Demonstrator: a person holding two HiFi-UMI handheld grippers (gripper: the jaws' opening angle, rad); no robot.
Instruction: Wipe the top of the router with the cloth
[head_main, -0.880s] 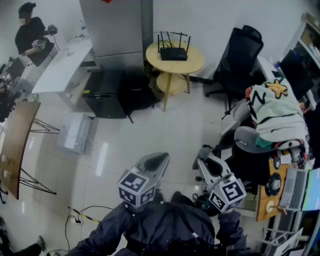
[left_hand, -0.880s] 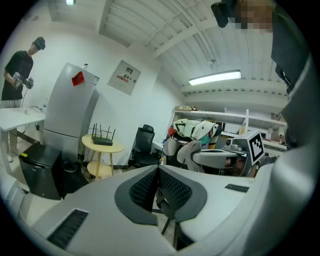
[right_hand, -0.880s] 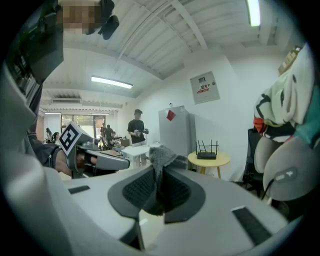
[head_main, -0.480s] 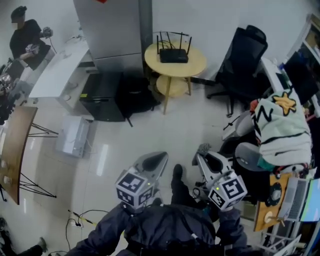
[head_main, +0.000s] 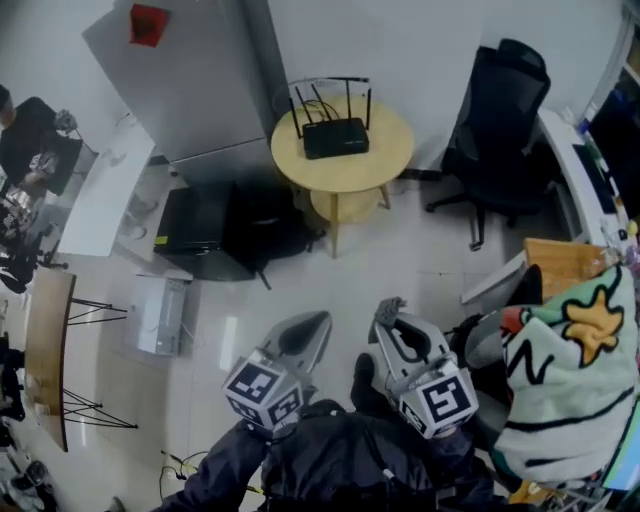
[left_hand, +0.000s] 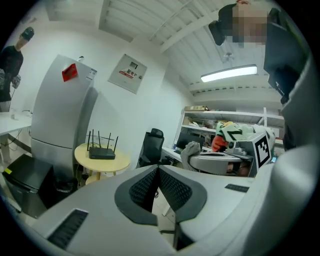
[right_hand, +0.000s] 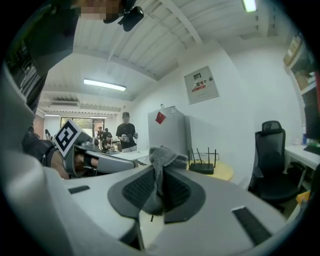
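- Right gripper (right_hand: 159, 175) has its jaws pinched on the grey cloth (right_hand: 163, 156), with a tuft poking out past the tips.
- Left gripper (left_hand: 158, 175) has its jaws pressed together with nothing in them.
- The black router (head_main: 335, 137) sits on the round yellow table (head_main: 388, 170), antennas up, well apart from both grippers.
- A black office chair (head_main: 505, 130) stands near the table.

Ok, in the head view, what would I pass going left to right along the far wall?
Grey refrigerator → round table with the router on it → black office chair.
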